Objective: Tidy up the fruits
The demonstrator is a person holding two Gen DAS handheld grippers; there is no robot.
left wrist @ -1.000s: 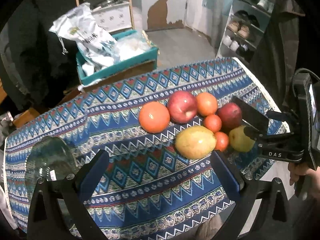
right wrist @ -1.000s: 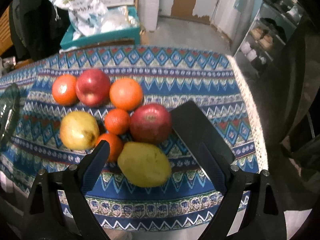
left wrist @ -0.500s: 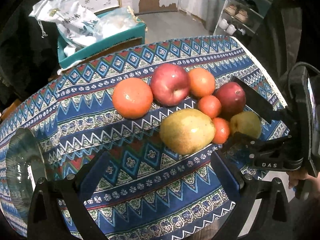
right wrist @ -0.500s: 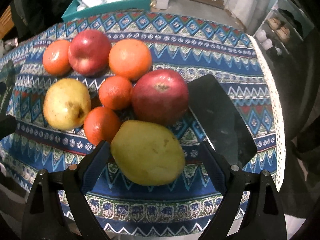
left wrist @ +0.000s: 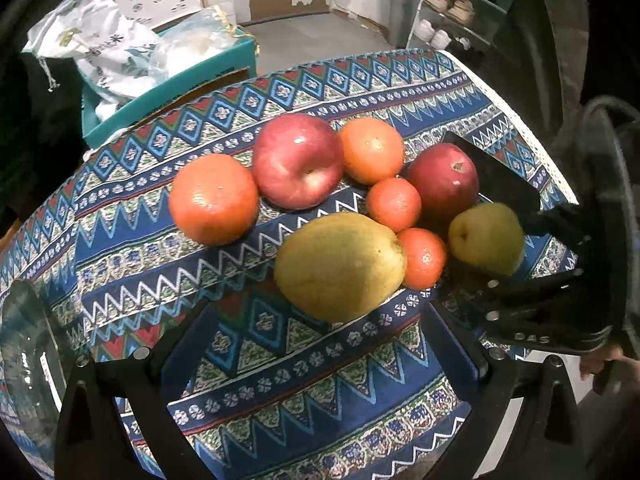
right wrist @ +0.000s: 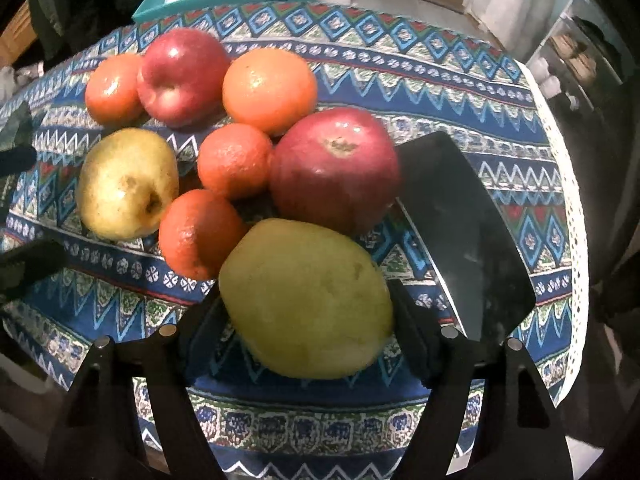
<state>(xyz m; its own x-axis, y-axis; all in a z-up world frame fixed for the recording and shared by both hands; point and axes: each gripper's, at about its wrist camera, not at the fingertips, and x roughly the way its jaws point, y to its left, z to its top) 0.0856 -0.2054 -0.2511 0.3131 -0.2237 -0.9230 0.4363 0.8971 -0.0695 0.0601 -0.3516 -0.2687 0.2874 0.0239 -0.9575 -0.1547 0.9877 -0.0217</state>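
Observation:
Several fruits lie clustered on the patterned tablecloth point(left wrist: 280, 380): oranges, two red apples and two yellow-green pears. My right gripper point(right wrist: 308, 320) has its fingers against both sides of the near pear point(right wrist: 308, 300), which rests on the cloth beside the dark red apple point(right wrist: 336, 168). That pear also shows in the left wrist view point(left wrist: 486, 238). My left gripper point(left wrist: 316, 332) is open and empty, just short of the big pear point(left wrist: 340, 264). A large orange point(left wrist: 214, 198) and a red apple point(left wrist: 298, 160) lie beyond it.
A glass bowl point(left wrist: 24, 360) stands at the table's left edge. A black flat slab point(right wrist: 464, 232) lies right of the fruit. A teal box point(left wrist: 168, 100) with bags sits behind the table. A shoe shelf point(left wrist: 452, 4) stands far right.
Both grippers moved forward toward the fruit. My right gripper's fingers narrowed from wide open onto the near pear.

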